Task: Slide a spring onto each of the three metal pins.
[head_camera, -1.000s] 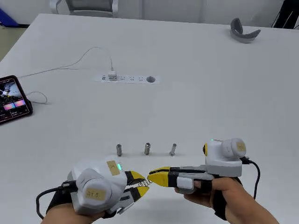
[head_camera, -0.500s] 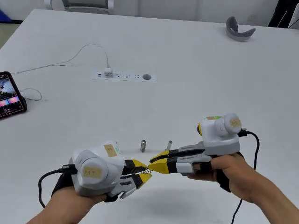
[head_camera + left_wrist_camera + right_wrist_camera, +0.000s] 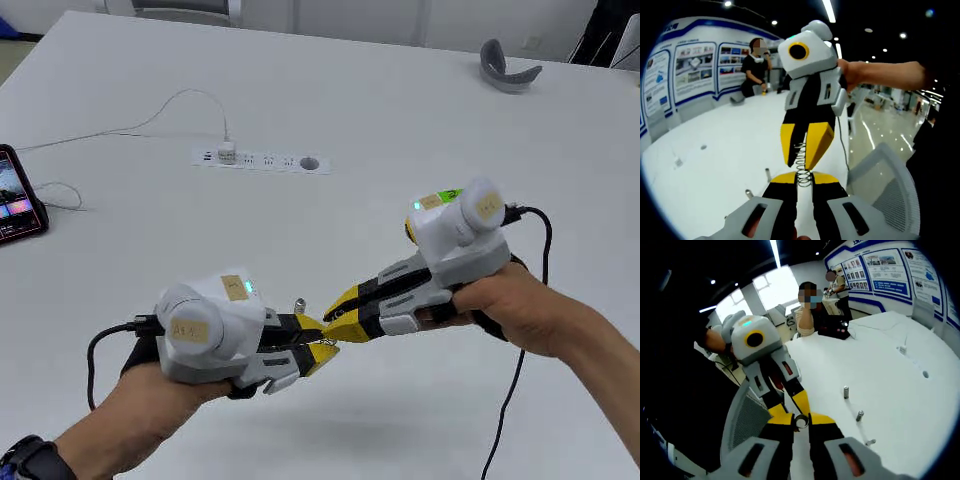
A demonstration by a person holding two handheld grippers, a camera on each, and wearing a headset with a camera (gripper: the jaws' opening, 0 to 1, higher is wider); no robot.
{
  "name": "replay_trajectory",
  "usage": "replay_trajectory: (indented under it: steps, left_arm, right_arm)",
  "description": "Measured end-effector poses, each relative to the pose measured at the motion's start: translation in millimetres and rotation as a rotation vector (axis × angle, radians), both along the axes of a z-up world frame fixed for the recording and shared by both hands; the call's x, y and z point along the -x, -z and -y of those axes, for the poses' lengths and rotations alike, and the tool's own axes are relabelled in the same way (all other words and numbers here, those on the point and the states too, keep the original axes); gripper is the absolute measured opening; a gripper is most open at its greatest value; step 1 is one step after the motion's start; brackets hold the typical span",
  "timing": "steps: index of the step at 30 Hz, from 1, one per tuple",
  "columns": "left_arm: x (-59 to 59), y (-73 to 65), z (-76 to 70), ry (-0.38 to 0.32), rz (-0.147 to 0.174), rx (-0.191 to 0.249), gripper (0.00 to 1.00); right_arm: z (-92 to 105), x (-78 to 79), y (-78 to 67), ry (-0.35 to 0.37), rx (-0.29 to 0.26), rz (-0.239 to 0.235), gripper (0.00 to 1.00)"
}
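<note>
A small wire spring [image 3: 324, 340] spans the gap between both grippers, held in the air above the white table [image 3: 400, 140]. My left gripper [image 3: 318, 348] is shut on its near end and my right gripper [image 3: 336, 320] on the other. In the left gripper view the spring [image 3: 801, 162] runs up from my left gripper [image 3: 803, 178] into the right one's yellow fingers [image 3: 817, 140]. The spring's round end [image 3: 801, 422] sits in my right gripper [image 3: 800, 421]. One metal pin [image 3: 299, 304] peeks out behind the grippers. Three upright pins [image 3: 845, 391] [image 3: 859, 415] [image 3: 870, 442] stand on the table.
A white power strip [image 3: 260, 160] with a plugged charger and cable lies mid-table. A tablet [image 3: 15, 195] sits at the left edge, a grey curved band [image 3: 505, 65] at the far right. People [image 3: 812, 310] stand beyond the table, and a mesh chair [image 3: 890, 185] is nearby.
Both grippers have lifted off the table with the spring still between them, and the right one has tilted upward. The pins are now mostly hidden behind the grippers.
</note>
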State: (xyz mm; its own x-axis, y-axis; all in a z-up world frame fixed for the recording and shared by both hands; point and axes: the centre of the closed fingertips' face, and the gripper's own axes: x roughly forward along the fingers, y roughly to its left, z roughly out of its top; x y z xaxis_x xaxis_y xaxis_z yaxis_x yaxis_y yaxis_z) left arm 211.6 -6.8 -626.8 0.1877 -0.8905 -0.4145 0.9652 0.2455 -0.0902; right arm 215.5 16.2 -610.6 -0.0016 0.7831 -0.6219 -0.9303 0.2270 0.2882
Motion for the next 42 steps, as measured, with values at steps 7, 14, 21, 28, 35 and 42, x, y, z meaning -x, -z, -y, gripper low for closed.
replay_trajectory:
  steps: [7,14,21,28,35,42]
  left_arm:
    - [0.7,-4.5,1.4,0.019,0.006,0.009,0.10]
    - [5.2,-6.1,2.9,0.058,0.018,0.002,0.10]
    - [8.6,-2.3,0.4,0.057,0.023,-0.014,0.10]
    - [13.3,4.9,-1.0,0.054,0.023,-0.031,0.11]
    - [15.2,9.7,-6.7,0.043,0.013,-0.043,0.14]
    - [14.2,18.3,-15.3,0.012,-0.005,-0.055,0.17]
  right_arm:
    - [3.2,3.6,1.9,-0.077,0.063,0.028,0.13]
    - [3.5,9.9,3.3,-0.138,0.093,0.040,0.13]
    - [1.5,15.6,7.1,-0.154,0.102,0.067,0.12]
    - [3.4,19.2,15.1,-0.138,0.108,0.067,0.12]
    - [12.3,19.3,16.4,-0.085,0.093,0.063,0.12]
    - [23.2,22.0,22.6,-0.041,0.097,0.053,0.12]
